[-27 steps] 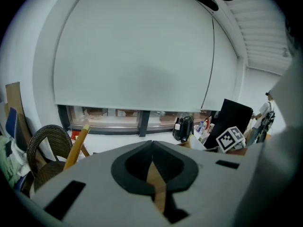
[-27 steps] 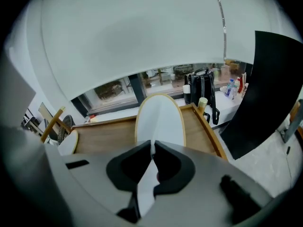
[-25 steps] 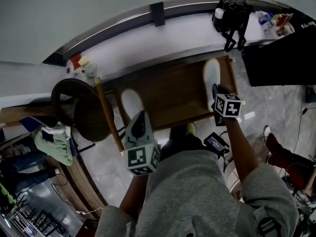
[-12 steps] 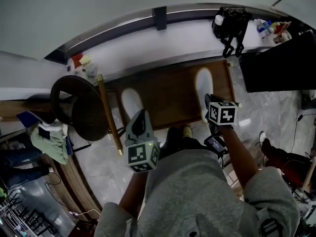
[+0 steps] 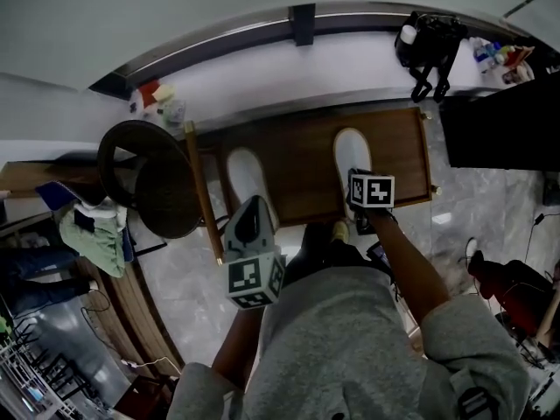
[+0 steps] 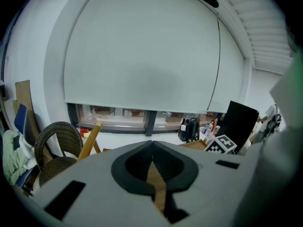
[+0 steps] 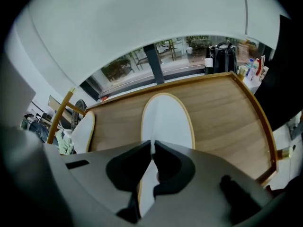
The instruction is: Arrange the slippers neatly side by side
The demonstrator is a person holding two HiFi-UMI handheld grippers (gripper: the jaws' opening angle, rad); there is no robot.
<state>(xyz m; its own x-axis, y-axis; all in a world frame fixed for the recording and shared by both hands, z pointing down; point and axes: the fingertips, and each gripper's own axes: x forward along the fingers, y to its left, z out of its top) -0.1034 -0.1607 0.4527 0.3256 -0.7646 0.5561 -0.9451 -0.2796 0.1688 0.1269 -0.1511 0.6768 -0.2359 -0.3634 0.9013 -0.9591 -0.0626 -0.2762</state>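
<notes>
Currently right gripper [image 7: 152, 143] clamped on heel edge of flat white slipper [image 7: 166, 122]; thin pinch could slip when dragged, skewing it from second white slipper [image 7: 84, 129]. Left gripper [image 6: 152, 143] closed, empty.

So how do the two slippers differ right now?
The right slipper is pinched at its near end by the right gripper; the left slipper lies free. On the wooden table, the right one sits right of middle, the left one near the left edge. Both are white and lie flat.
</notes>
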